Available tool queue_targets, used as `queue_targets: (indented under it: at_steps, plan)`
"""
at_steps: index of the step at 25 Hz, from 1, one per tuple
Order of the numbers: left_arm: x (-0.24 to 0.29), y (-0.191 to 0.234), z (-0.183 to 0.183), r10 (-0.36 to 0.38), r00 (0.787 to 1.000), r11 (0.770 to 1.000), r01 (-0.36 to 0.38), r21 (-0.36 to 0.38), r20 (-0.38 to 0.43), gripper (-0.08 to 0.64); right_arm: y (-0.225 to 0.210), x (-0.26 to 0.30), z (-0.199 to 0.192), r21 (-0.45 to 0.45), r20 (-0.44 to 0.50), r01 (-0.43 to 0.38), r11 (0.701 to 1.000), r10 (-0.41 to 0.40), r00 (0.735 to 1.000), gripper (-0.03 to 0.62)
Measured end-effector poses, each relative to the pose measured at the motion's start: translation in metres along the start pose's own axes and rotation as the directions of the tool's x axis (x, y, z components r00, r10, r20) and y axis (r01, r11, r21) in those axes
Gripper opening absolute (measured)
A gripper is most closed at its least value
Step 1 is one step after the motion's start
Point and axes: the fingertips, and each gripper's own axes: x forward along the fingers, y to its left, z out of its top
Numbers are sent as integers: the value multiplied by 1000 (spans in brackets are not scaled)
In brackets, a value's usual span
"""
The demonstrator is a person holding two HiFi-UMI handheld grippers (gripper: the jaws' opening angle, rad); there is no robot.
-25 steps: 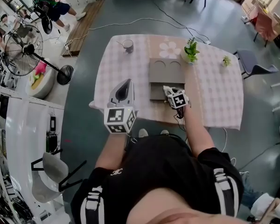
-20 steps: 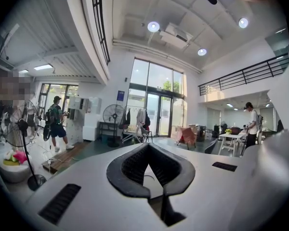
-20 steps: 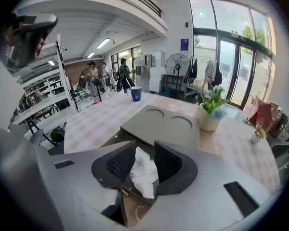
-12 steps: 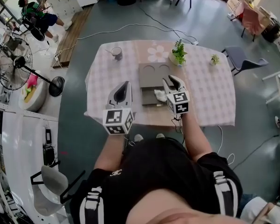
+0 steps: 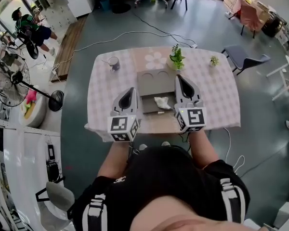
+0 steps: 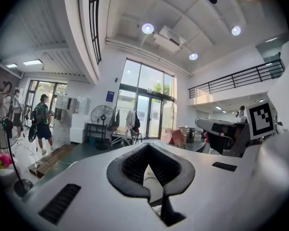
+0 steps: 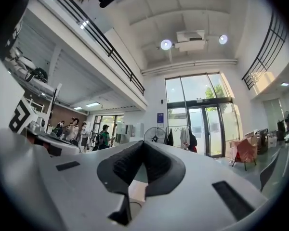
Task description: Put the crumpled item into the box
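White crumpled item (image 5: 161,101) lies inside the box (image 5: 149,85), in its near right part, touching neither gripper; by my reading the task's goal is met and only confirmation is left.

Box sits mid-table on the checked cloth (image 5: 216,95), near edge toward me; a potted plant (image 5: 176,57) stands just beyond its far right corner, a cup (image 5: 113,61) far left, both well clear of the working area.

Right gripper (image 5: 179,77): jaws have just been closing and now stand pressed together, nothing between them; its own view shows only the hall ahead past the tips, no paper. I judge the closing to be a return to rest, not a grasp. It is held along the box's right side, pointing far.

Left gripper (image 5: 130,89): jaws likewise together on nothing; held just left of the box, pointing far, parallel to the right one.

Both gripper views look out level across the room, not at the table; so I take both tools as parked above it, flanking the box, probably to keep off the item. I cannot tell their height over the cloth.
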Motion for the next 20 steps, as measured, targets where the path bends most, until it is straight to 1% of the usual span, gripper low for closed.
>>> queue_targets:
  at_steps: [2, 5, 9, 20]
  plan:
    - [1, -4, 2, -8, 1000, 1000, 8, 2, 1, -9, -5, -5, 1, 14, 0, 14, 1000, -14, 1000, 0]
    - [1, -9, 5, -20, 1000, 1000, 20, 8, 3, -9, -10, -9, -7, 36, -39, 28, 999, -27, 999, 0]
    - [3, -14, 5, -31, 1000, 999, 31, 12, 2, -9, -14, -13, -13, 33, -65, 55, 998, -52, 996, 0]
    - [5, -20, 6, -22, 1000, 1000, 22, 14, 5, -9, -17, -19, -16, 42, -73, 46, 998, -43, 996, 0]
